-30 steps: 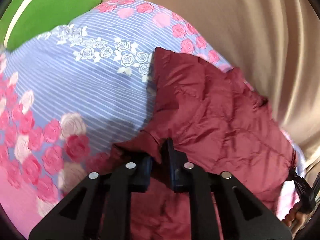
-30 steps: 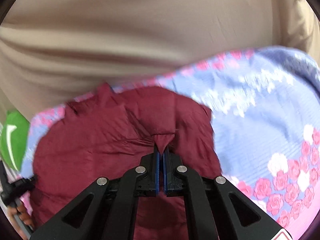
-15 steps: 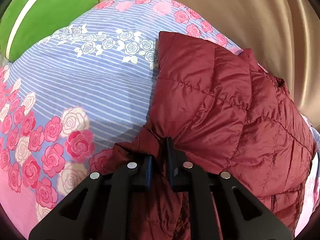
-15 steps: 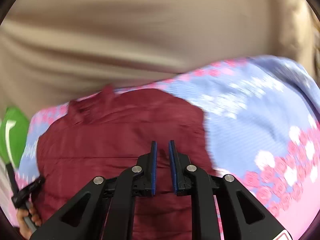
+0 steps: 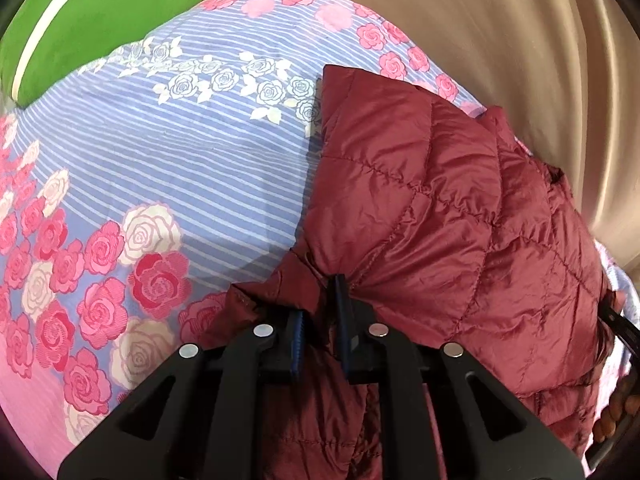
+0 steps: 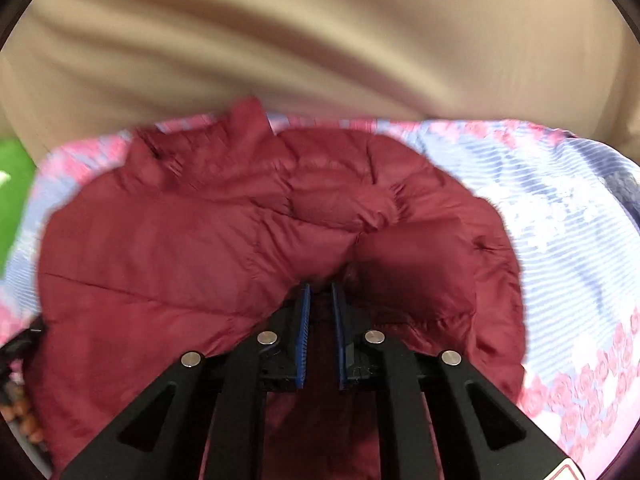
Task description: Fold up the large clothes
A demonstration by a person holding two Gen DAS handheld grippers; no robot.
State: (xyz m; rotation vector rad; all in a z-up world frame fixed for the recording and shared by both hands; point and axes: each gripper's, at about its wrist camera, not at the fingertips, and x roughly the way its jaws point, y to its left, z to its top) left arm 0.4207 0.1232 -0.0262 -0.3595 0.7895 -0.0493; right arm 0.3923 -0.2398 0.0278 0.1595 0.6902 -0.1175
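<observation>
Two-handed folding of jacket (image 5: 440, 208): clamping its near edge w/ left gripper (image 5: 320, 304), just closing right gripper (image 6: 319, 286) on a mid-jacket fold; needing even lifting, no tugging.

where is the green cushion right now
In the left wrist view the green cushion sits at the top left corner, past the far edge of the floral bedspread, well away from the maroon jacket.

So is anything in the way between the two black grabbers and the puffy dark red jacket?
Nothing visible: the left gripper pinches the quilted dark red jacket, and the right gripper has jacket fabric between its fingers.
</observation>
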